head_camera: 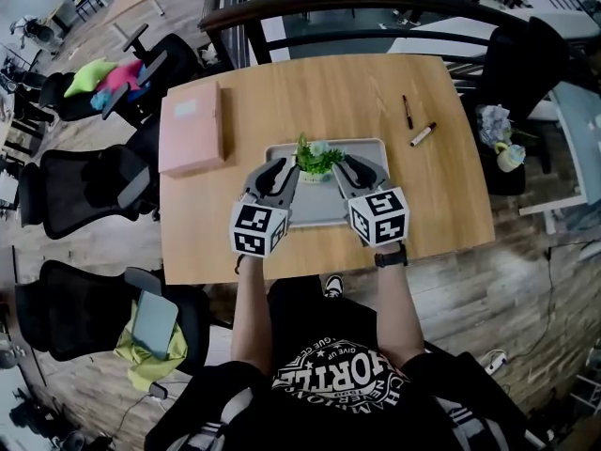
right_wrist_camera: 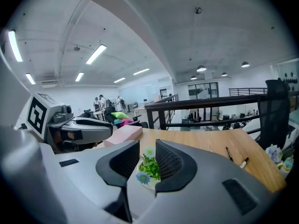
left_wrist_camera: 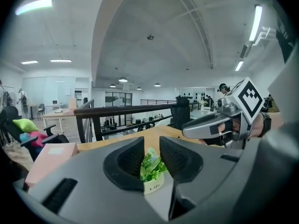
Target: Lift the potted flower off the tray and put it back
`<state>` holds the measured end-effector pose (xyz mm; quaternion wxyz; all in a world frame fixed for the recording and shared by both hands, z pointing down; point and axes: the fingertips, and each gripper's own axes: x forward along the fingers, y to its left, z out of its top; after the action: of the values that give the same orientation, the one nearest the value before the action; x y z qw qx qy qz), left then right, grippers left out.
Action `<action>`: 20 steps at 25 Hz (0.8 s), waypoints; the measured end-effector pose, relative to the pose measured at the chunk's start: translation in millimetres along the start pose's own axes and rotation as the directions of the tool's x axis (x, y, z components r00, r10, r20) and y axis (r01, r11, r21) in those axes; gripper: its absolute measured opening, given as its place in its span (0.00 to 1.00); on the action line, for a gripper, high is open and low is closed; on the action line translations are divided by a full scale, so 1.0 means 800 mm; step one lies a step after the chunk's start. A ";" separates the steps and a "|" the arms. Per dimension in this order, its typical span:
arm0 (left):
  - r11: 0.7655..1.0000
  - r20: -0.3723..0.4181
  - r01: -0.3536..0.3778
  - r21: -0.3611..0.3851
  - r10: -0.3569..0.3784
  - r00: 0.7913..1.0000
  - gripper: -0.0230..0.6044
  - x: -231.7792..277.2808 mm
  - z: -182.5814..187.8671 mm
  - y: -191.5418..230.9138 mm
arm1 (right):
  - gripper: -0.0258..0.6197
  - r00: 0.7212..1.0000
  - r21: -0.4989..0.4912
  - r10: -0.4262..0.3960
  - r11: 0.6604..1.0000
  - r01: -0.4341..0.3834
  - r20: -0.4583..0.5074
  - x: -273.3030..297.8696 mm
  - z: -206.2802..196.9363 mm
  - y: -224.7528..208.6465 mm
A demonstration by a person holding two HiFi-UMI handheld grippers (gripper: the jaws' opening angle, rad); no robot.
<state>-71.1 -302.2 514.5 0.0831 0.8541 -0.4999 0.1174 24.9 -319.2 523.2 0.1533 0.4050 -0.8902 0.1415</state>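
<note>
Approach step: potted flower [head_camera: 317, 161] upright at far edge of tray [head_camera: 371, 145], mid-tabletop [head_camera: 329, 92]. Left gripper [head_camera: 275, 177] and right gripper [head_camera: 357, 175] flank it, fingers [left_wrist_camera: 127, 160] parted, grasping nothing. Next move, as judged — close on pot from both sides, then lift.

Left gripper [head_camera: 280, 169] and right gripper [head_camera: 349, 167] angle inward, jaws slightly apart.

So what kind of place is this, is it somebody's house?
Probably an open-plan office, not a house. There are black office chairs beside the wooden table, long strip lights on a high ceiling, and more desks farther off.
</note>
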 end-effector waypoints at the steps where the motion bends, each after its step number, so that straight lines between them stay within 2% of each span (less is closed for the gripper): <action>1: 1.000 -0.008 0.012 0.008 -0.012 1.000 0.22 0.003 -0.004 0.002 | 0.21 1.000 -0.010 0.012 1.000 -0.012 -0.016 0.003 -0.004 0.000; 6: 0.995 -0.053 0.083 0.051 -0.080 0.995 0.29 0.015 -0.025 0.008 | 0.32 0.996 -0.053 0.057 0.997 -0.061 -0.073 0.014 -0.026 -0.004; 10: 0.992 -0.088 0.119 0.045 -0.115 0.989 0.33 0.025 -0.048 0.010 | 0.38 0.991 -0.056 0.070 0.996 -0.077 -0.117 0.021 -0.046 -0.013; 16: 0.985 -0.143 0.158 0.063 -0.148 0.979 0.35 0.041 -0.078 0.011 | 0.42 0.980 -0.041 0.104 0.993 -0.112 -0.170 0.038 -0.073 -0.018; 20: 0.985 -0.166 0.165 0.041 -0.156 0.974 0.41 0.049 -0.096 0.017 | 0.45 0.973 -0.032 0.119 0.991 -0.128 -0.196 0.049 -0.090 -0.019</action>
<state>-73.6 -321.7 599.5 0.1095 0.8812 -0.4175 0.1929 23.1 -328.3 606.2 0.2391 0.3296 -0.8974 0.1698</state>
